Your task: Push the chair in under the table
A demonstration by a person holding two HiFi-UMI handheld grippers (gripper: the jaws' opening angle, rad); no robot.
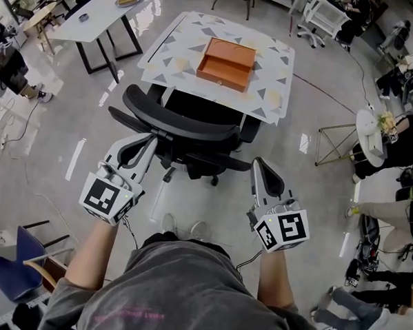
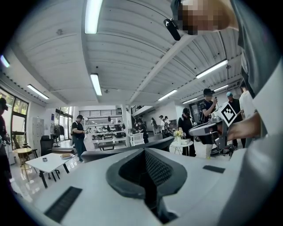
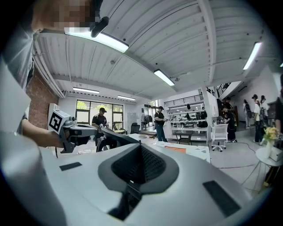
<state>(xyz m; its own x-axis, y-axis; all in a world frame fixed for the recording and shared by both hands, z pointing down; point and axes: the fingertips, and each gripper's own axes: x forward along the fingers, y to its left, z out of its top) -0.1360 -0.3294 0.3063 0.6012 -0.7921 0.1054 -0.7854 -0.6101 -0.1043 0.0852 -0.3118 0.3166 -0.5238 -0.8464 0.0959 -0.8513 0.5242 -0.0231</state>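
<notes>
Task thing: the black office chair [image 1: 184, 129] stands at the near edge of the patterned table [image 1: 273, 75], with its backrest turned toward us.
Chair position: the front of the seat looks to be under the tabletop already. The backrest, both armrests and the wheeled base are still on our side of the edge.
On the table: an orange box [image 1: 226, 62] lies flat near the middle, well away from the chair.
Left gripper [image 1: 149, 143]: its jaws are pressed together with nothing between them. The tip is at the left end of the backrest, and we cannot tell whether it is touching.
Left gripper view: the backrest's curved top rim [image 2: 101, 153] runs just beyond the closed tip.
Right gripper [image 1: 259, 163]: it is closed on itself and holds nothing. It sits just beside the chair's right armrest, and contact is unclear here too.
Hold on the chair: neither gripper is clamped on it, so we judge both are set to press with closed tips.
Done: we are behind the chair, and it is lined up with the table and partly in.
Left: we judge the main push is still to come, since the backrest has to move closer to the table edge.
Risk: the chair sits slightly askew, so an uneven push could swing it round.
</notes>
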